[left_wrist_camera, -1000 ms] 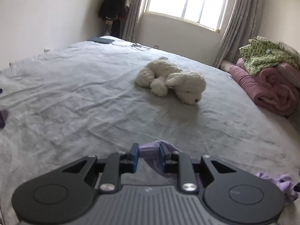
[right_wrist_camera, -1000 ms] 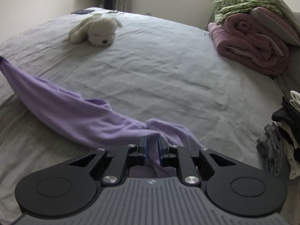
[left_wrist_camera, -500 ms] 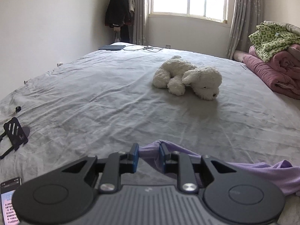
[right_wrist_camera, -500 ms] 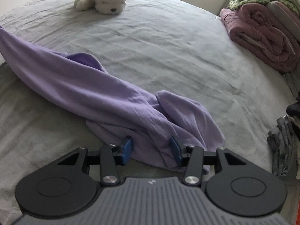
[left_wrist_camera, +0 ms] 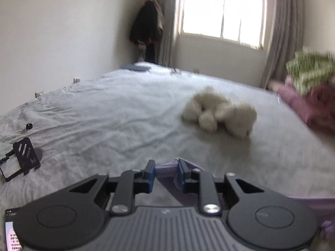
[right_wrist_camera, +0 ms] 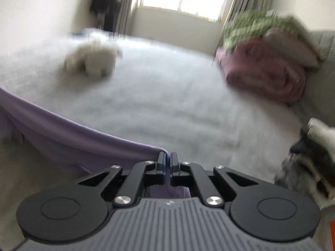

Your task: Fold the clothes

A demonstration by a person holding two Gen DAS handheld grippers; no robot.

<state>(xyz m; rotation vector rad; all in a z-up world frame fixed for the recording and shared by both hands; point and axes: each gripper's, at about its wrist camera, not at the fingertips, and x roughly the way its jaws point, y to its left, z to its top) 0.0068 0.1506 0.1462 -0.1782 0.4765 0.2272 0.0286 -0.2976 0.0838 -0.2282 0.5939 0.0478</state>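
Garment point(right_wrist_camera: 69, 133) stretched sideways — left gripper point(left_wrist_camera: 166, 172), right gripper point(right_wrist_camera: 167, 163) pinching ends.

Daylight is pouring through the overexposed window point(left_wrist_camera: 222, 10), glaring white. Motion blur is smearing the right wrist view heavily, the left mildly; fisheye distortion is bending and darkening both frames' corners.

Each gripper, left point(left_wrist_camera: 165, 175) and right point(right_wrist_camera: 167, 164), is built of black linkages with silver screws, blue-padded jaws, and a ribbed grey housing behind them.
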